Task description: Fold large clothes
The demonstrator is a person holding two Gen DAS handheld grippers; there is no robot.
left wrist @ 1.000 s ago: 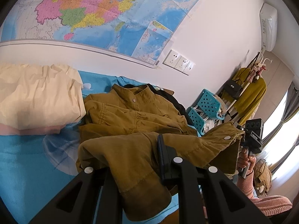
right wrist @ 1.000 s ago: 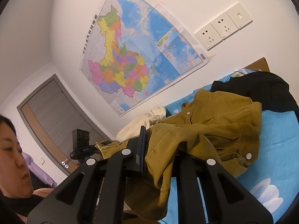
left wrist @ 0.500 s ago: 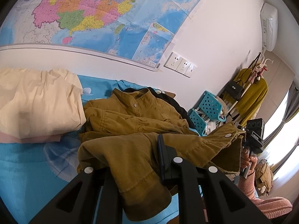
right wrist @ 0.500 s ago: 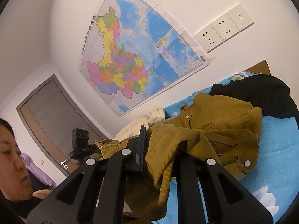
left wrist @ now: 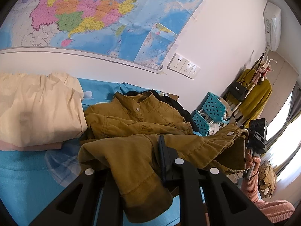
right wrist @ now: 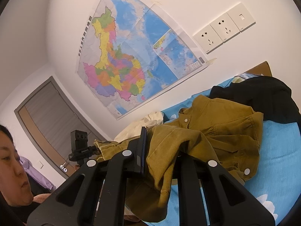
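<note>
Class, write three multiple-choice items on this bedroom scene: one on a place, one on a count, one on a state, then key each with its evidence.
1. The cream cloth lies where, seen from the left wrist?
A left of the mustard jacket
B on it
C on the floor
2. How many wall plates beside the map?
A one
B three
C five
3. The left gripper is
A open, empty
B shut on the jacket
C out of view

A: cream pile sits left.
B: three plates in a row.
B: jacket fabric pinched between the fingers.

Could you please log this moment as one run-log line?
phase: mid-fold | left tool: shut on mustard jacket | right tool: shut on mustard jacket | jacket: partly lifted off blue bed
</note>
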